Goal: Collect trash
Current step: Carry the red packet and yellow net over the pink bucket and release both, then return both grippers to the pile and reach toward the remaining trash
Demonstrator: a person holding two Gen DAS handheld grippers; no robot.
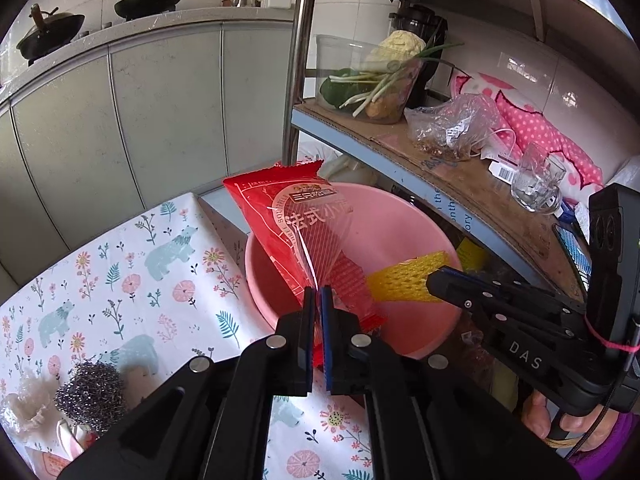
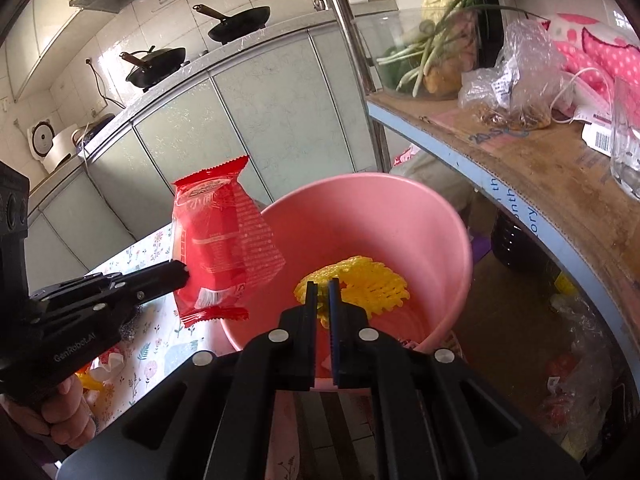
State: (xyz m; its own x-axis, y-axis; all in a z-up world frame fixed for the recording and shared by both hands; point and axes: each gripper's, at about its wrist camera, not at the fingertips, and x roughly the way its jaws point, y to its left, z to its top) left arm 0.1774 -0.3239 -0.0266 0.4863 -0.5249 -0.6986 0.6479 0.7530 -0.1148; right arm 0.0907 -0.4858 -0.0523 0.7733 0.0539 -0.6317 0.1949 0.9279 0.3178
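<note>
We are pinching the red snack wrapper (image 1: pixel 296 236) with the left gripper (image 1: pixel 318 300), fingers pressed on its lower edge. The wrapper is glossy red with white print, a clear striped panel and serrated ends, and is standing upright above the near rim of the pink basin (image 1: pixel 400 216). We are clamping the yellow foam net (image 2: pixel 356 286) with the right gripper (image 2: pixel 323 300) inside the basin, beside the floral tablecloth (image 1: pixel 120 264).

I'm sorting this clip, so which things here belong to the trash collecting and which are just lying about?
Job: red wrapper in the left gripper; yellow foam net in the right gripper; pink basin.

Lying about: steel scourer, woks, vegetables, glass mug.
</note>
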